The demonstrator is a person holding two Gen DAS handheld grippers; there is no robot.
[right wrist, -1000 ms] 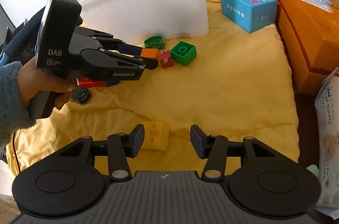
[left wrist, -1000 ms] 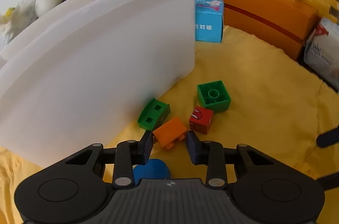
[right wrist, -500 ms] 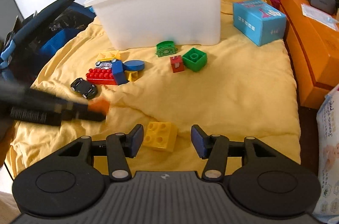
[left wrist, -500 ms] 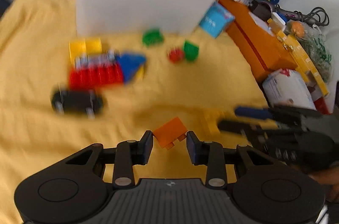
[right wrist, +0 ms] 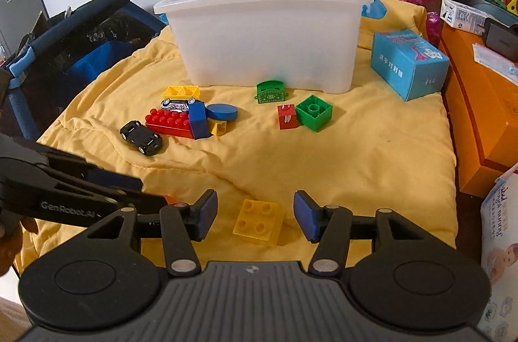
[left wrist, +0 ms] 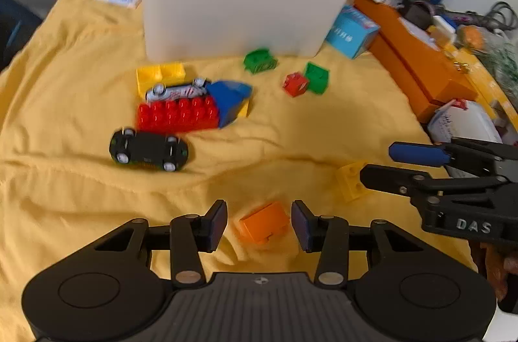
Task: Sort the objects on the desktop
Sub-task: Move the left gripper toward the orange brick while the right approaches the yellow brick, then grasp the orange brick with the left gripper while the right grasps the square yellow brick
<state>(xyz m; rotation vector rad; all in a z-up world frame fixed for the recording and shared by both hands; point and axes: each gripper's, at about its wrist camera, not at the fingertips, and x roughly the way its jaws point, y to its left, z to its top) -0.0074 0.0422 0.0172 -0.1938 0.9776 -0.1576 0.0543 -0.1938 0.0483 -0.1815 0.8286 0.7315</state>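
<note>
My left gripper [left wrist: 259, 225] is open, with an orange brick [left wrist: 264, 222] lying on the yellow cloth between its fingers, untouched by either pad. My right gripper [right wrist: 255, 219] is open around a yellow four-stud brick [right wrist: 259, 222] on the cloth; that brick also shows in the left wrist view [left wrist: 351, 185]. Further back lie a red brick [right wrist: 166, 123], a blue brick [right wrist: 198, 119], a blue disc [right wrist: 222, 112], a black toy car [right wrist: 140, 137], a white toy car [right wrist: 176, 105], a green square brick [right wrist: 313, 112], a small red brick [right wrist: 286, 116] and a green piece [right wrist: 271, 92].
A white plastic bin [right wrist: 268, 31] stands at the back of the yellow cloth [right wrist: 372, 164]. A blue box [right wrist: 408, 63] sits right of it. An orange box [right wrist: 479, 102] borders the right edge. A dark blue bag [right wrist: 71, 50] is at the left.
My left gripper carried the orange brick from beside the bin back to the near cloth, then opened; the brick now lies free. My right gripper stayed open around the yellow brick.
</note>
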